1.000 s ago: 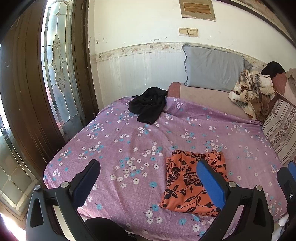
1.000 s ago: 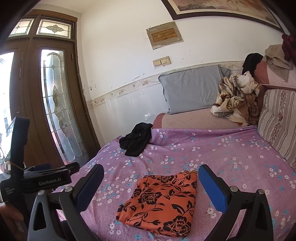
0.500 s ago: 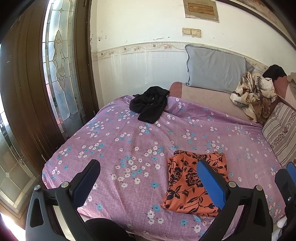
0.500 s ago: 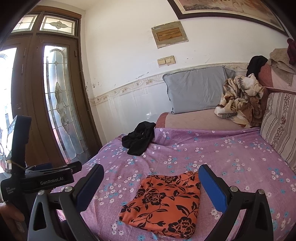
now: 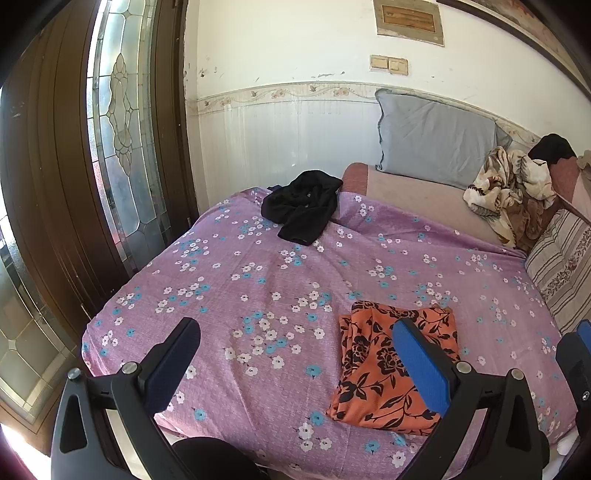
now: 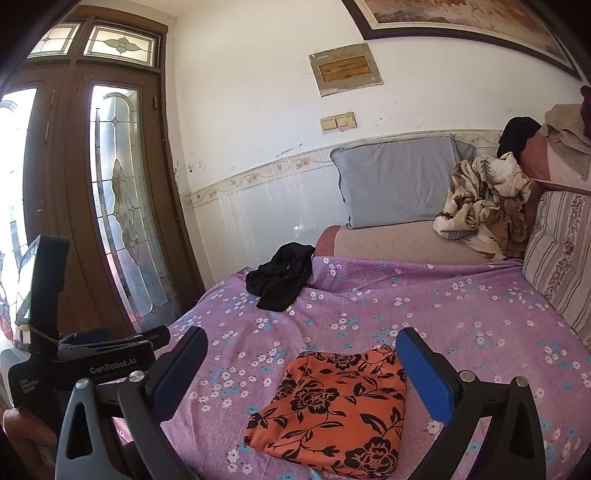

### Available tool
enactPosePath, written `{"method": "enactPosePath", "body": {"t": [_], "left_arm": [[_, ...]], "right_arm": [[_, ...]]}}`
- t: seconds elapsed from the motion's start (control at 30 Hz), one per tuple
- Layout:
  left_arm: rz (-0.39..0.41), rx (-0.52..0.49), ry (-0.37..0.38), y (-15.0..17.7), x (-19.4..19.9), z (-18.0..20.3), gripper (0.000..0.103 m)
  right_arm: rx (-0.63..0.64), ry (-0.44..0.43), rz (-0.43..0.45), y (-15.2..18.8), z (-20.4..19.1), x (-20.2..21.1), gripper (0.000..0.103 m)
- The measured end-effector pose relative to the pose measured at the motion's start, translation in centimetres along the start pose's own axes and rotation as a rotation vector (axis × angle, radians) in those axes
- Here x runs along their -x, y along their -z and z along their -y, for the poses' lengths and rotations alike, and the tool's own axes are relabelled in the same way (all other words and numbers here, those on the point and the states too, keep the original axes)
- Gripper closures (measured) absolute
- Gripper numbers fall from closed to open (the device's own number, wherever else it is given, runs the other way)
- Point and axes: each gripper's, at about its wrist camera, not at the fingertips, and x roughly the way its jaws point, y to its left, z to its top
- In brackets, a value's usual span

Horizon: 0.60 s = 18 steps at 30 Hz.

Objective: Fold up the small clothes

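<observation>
While both hand-held grippers, left point(image 5: 295, 356) and right point(image 6: 301, 363), gape empty, folded orange cloth point(image 6: 332, 406) lies lower centre; black garment point(image 6: 282, 280) awaits on bed point(image 6: 461, 306).

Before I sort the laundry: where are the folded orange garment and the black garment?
orange floral garment point(image 6: 332, 406), right wrist view, centre of the folded cloth.
black garment point(image 5: 303, 210), left wrist view, middle of the crumpled heap.

framed picture point(image 6: 461, 22) cropped; plaque point(image 6: 345, 68) text unreadable
</observation>
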Motion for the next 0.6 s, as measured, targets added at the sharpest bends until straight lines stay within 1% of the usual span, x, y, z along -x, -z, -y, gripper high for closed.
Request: {"method": "enactPosePath", "body": {"t": [0.23,0.4,0.6], "left_arm": [[-0.012,0.011,-0.017,0.0,-0.9,-0.5,0.000],[-0.017,0.024,-0.043,-0.1,-1.1,-0.9,0.000],[-0.022,0.040,-0.069,0.0,-1.0,-1.3,0.000]], "right_arm": [[0.002,-0.019,0.010,-0.4,-0.5,-0.7,0.000],[0.006,-0.027,0.000,-0.3,-0.6,-1.2,0.000],[-0.005,-0.027,-0.009,0.0,0.1,-1.1,0.000]]}}
